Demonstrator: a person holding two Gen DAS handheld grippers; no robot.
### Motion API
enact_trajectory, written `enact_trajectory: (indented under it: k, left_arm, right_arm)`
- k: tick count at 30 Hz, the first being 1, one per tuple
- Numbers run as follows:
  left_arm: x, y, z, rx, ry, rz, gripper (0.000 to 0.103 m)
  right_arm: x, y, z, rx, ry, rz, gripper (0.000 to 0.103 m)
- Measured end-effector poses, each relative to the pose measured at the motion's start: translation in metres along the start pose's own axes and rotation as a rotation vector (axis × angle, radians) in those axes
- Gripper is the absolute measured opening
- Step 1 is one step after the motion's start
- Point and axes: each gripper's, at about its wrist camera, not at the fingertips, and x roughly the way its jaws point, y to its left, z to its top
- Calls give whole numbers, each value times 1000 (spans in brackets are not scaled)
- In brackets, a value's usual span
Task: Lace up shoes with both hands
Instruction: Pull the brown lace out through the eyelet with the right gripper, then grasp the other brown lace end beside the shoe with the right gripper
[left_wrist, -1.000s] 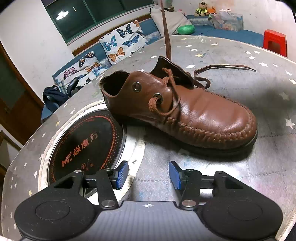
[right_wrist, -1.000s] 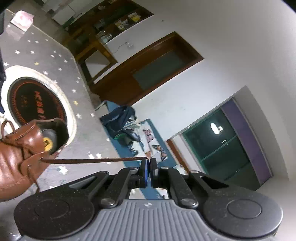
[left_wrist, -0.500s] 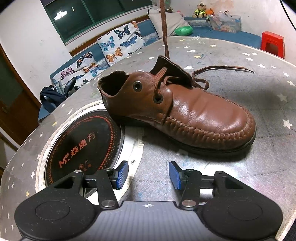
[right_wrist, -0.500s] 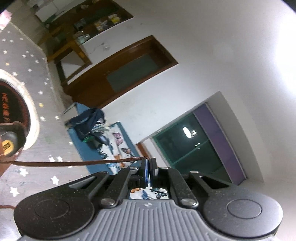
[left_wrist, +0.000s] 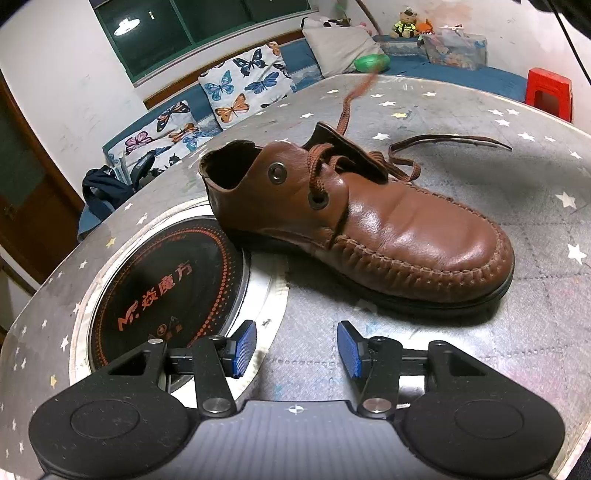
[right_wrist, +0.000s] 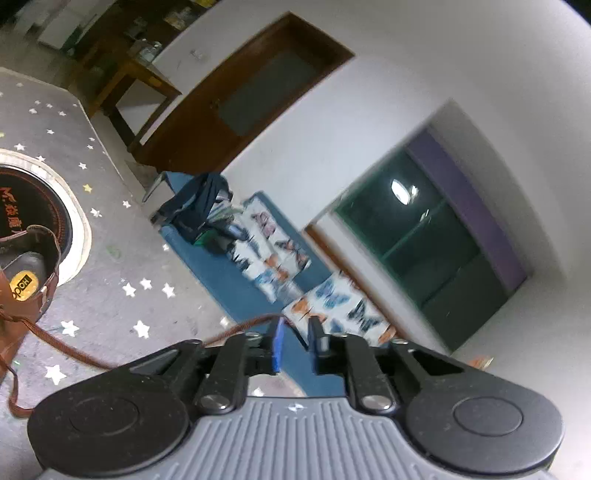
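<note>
A brown leather shoe (left_wrist: 369, 225) lies on the grey star-patterned table (left_wrist: 517, 332), toe to the right. Its brown lace (left_wrist: 321, 166) comes out of the lower eyelet and crosses the tongue. One end rises, blurred, above the shoe; the other end lies on the table behind it. The upper eyelet (left_wrist: 277, 172) is bare. My left gripper (left_wrist: 295, 347) stays open in front of the shoe, holding nothing. In the right wrist view the shoe's heel (right_wrist: 22, 280) is at the left edge. My right gripper (right_wrist: 295, 339) has its jaws opening. The slack lace (right_wrist: 74, 350) curves to its left fingertip (right_wrist: 277, 343), unpinched.
A round black cooktop disc (left_wrist: 159, 291) with a metal ring is set into the table beside the heel. Behind the table runs a blue bench with butterfly cushions (left_wrist: 240, 88) and toys; a red stool (left_wrist: 546, 92) stands at the far right. A dark jacket (right_wrist: 199, 206) lies on the bench.
The lace's loose loop at the lower eyelet was pulled snug. The right gripper, shut on a taut lace before, has parted its jaws; the lace now hangs slack.
</note>
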Motion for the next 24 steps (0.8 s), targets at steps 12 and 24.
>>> enact_trajectory:
  k: [12,24]
  left_arm:
    - [-9,2,-2,-11,-27,0,52]
    - [-18,-2,-5,-17,-47,4,52]
  right_arm:
    - [6,15,-70,251,254,260,40]
    - [-10,61,-66,478,242,610,13]
